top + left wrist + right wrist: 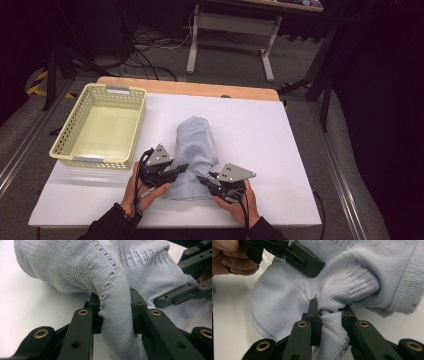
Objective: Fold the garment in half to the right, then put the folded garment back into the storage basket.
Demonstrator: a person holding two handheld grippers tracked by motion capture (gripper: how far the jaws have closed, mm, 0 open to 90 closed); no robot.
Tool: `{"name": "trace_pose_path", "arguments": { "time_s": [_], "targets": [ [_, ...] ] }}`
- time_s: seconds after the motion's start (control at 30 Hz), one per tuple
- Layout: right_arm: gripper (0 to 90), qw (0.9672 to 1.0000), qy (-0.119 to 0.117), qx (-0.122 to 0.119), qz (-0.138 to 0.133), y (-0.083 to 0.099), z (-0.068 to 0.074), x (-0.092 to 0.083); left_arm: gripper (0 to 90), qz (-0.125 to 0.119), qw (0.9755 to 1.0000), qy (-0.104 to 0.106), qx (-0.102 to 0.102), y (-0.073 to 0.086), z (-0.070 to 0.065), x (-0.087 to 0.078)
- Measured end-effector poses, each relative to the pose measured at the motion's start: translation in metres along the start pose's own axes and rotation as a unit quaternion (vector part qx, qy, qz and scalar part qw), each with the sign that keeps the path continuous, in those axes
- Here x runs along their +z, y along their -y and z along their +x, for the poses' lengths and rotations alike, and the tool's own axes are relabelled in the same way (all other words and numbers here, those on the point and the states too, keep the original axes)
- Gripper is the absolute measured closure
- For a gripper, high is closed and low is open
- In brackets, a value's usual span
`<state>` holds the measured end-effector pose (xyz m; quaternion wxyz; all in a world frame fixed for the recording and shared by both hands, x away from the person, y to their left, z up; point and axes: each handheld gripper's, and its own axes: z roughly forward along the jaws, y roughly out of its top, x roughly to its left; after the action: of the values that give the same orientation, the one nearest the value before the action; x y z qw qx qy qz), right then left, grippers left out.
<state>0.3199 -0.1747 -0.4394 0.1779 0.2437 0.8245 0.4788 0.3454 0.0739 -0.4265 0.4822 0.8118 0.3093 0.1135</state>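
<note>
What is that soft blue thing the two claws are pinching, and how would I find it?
Look at the white table, right of the yellow basket. In the middle lies a pale blue knitted garment, bunched into a long lump. Its near end is pinched by the left claw and the right claw; it is the table's sole cloth thing.

Bare white table [270, 145] right of the sweater [196, 145], basket [102, 125] (perforated) blocking left, far edge seemingly open.
</note>
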Motion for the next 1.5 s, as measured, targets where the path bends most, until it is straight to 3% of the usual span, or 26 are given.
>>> {"name": "trace_pose_path", "arguments": {
  "time_s": [0.43,1.5],
  "targets": [
    [75.8,1.0,-0.005,-0.005,-0.002,-0.0023,0.0016,0.0045,70.6,-0.003,1.0,-0.003,-0.006,0.002,0.0014,-0.0042],
    [75.8,0.9999,-0.002,-0.004,-0.01,-0.0037,0.0011,0.0027,70.6,-0.009,0.9998,-0.011,0.011,-0.0039,-0.0002,-0.0061]
  ]
}}
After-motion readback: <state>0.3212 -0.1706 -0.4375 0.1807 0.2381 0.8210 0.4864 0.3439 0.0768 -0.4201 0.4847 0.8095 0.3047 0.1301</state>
